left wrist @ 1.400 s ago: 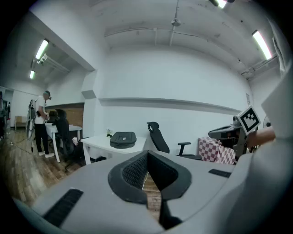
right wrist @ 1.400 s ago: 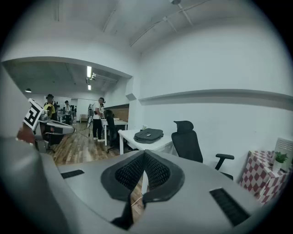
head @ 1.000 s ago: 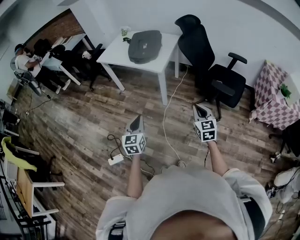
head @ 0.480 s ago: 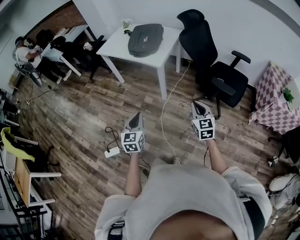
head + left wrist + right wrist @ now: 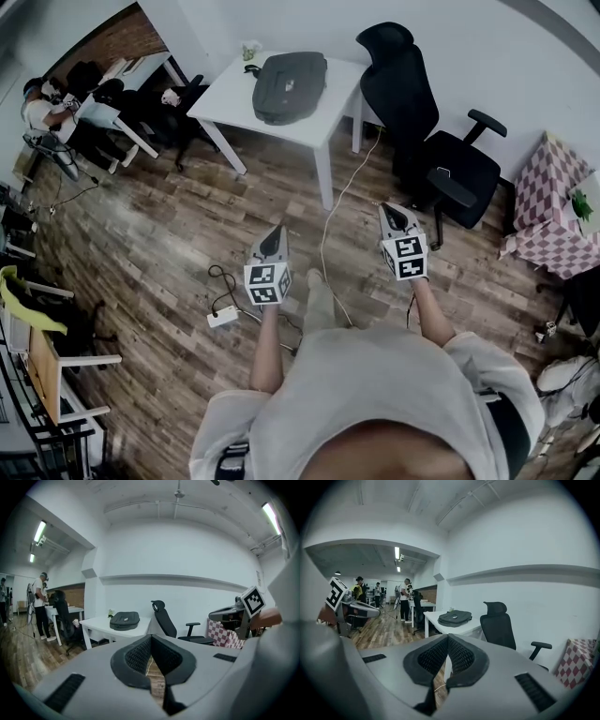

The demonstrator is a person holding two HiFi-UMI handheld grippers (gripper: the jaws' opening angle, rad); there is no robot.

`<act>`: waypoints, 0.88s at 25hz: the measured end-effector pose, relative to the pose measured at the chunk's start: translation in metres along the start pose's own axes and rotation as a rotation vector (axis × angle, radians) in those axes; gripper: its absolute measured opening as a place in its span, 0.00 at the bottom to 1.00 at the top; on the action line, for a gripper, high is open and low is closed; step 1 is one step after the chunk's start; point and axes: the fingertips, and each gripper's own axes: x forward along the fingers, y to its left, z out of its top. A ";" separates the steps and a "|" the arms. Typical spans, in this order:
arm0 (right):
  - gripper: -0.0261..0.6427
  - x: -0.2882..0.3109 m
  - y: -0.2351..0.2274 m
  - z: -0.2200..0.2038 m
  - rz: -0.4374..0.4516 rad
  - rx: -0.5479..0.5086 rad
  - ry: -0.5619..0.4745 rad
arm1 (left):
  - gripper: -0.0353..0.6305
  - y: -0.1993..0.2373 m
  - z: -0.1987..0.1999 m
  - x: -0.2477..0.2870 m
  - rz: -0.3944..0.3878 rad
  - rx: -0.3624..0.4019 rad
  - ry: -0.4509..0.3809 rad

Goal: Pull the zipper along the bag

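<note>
You hold both tools out in front of you over the brown wood-plank floor, side by side with a gap between them. Your left tool is closed: its two black ribbed pads meet at the tip with nothing between them. Your right tool is closed in the same way and is empty. Both point ahead and slightly downward.

The dark grey soft bag lies flat near the middle of the white rectangular surface by the far wall. It is well apart from both tools, and neither touches it. Both tool views show it straight ahead, beyond the closed tips. From here the zipper is too small for you to make out.

A black high-backed office chair with armrests stands just to the right of the surface. A thin white cable runs over the floor from beside the surface's front leg toward you, passing between the two tools. A small white power strip lies on the floor to the left of your left tool. A pink-and-white checked cloth drapes over something at the right edge.
</note>
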 end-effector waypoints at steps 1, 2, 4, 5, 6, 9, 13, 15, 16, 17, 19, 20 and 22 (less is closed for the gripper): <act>0.06 0.011 -0.002 0.001 -0.002 -0.002 0.003 | 0.09 0.005 0.001 0.010 -0.006 0.001 0.001; 0.06 0.022 -0.004 0.002 -0.005 -0.004 0.005 | 0.09 0.011 0.002 0.022 -0.013 0.003 0.002; 0.06 0.046 -0.009 0.006 -0.012 -0.006 0.012 | 0.09 0.024 0.007 0.046 -0.025 0.005 0.002; 0.06 0.058 -0.012 0.008 -0.016 -0.005 0.016 | 0.09 0.031 0.011 0.058 -0.032 0.005 0.001; 0.06 0.071 -0.014 0.011 -0.020 -0.005 0.019 | 0.09 0.038 0.015 0.070 -0.040 0.005 0.001; 0.06 0.111 -0.023 0.026 -0.036 -0.008 0.025 | 0.09 0.063 0.030 0.107 -0.060 0.008 0.003; 0.06 0.159 -0.033 0.044 -0.064 -0.007 0.032 | 0.09 0.098 0.051 0.154 -0.089 0.016 -0.002; 0.06 0.183 -0.038 0.052 -0.082 -0.005 0.035 | 0.09 0.117 0.060 0.176 -0.103 0.021 -0.007; 0.06 0.195 -0.039 0.056 -0.090 -0.005 0.035 | 0.09 0.126 0.065 0.188 -0.111 0.024 -0.011; 0.06 0.206 -0.041 0.060 -0.097 -0.006 0.035 | 0.09 0.135 0.070 0.198 -0.117 0.026 -0.014; 0.06 0.226 -0.045 0.067 -0.112 -0.007 0.034 | 0.09 0.150 0.078 0.220 -0.131 0.029 -0.018; 0.06 0.235 -0.048 0.069 -0.121 -0.006 0.035 | 0.09 0.155 0.081 0.230 -0.139 0.031 -0.019; 0.06 0.249 -0.054 0.071 -0.143 -0.001 0.042 | 0.09 0.164 0.085 0.249 -0.161 0.033 -0.016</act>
